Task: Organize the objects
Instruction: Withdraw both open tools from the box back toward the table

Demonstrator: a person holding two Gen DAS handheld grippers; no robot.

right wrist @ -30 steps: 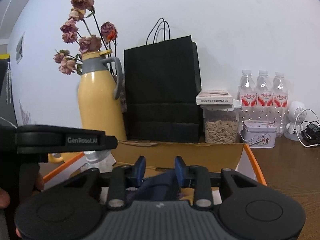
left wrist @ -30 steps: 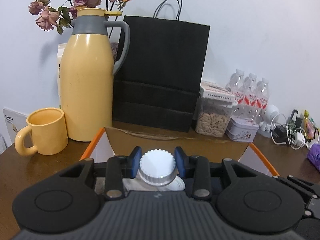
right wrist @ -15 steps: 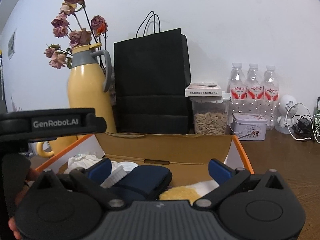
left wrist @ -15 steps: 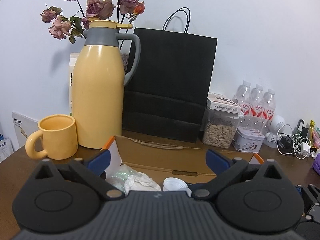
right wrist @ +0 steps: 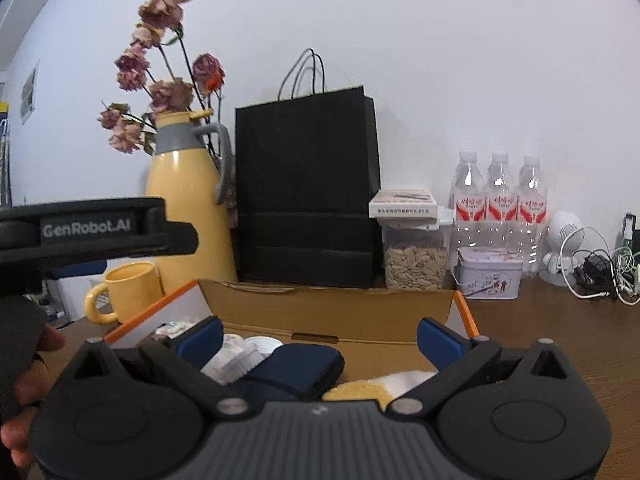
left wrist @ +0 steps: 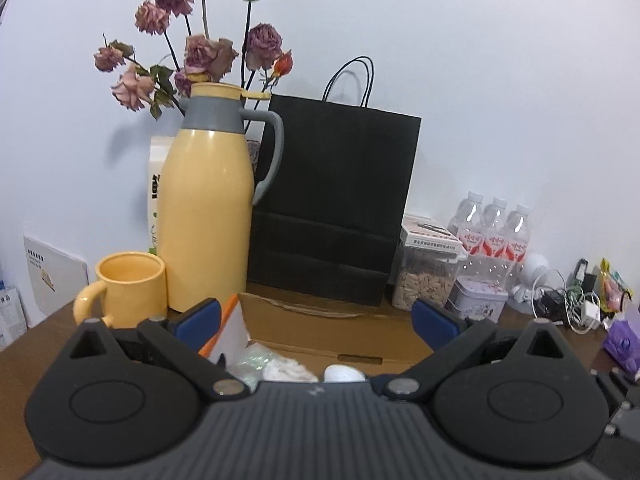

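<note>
Brown table point(right wrist: 560, 340): navy pouch point(right wrist: 296, 368) flat in box point(right wrist: 332, 312), both claws wide, empty.

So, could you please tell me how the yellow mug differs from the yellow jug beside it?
The mug is short and open-topped; the jug is tall, narrowing to a closed lid. The mug is yellow all over, handle included; the jug has a grey collar and grey handle. The mug's handle faces left in the left wrist view, the jug's right. Both stand upright on the table.
</note>
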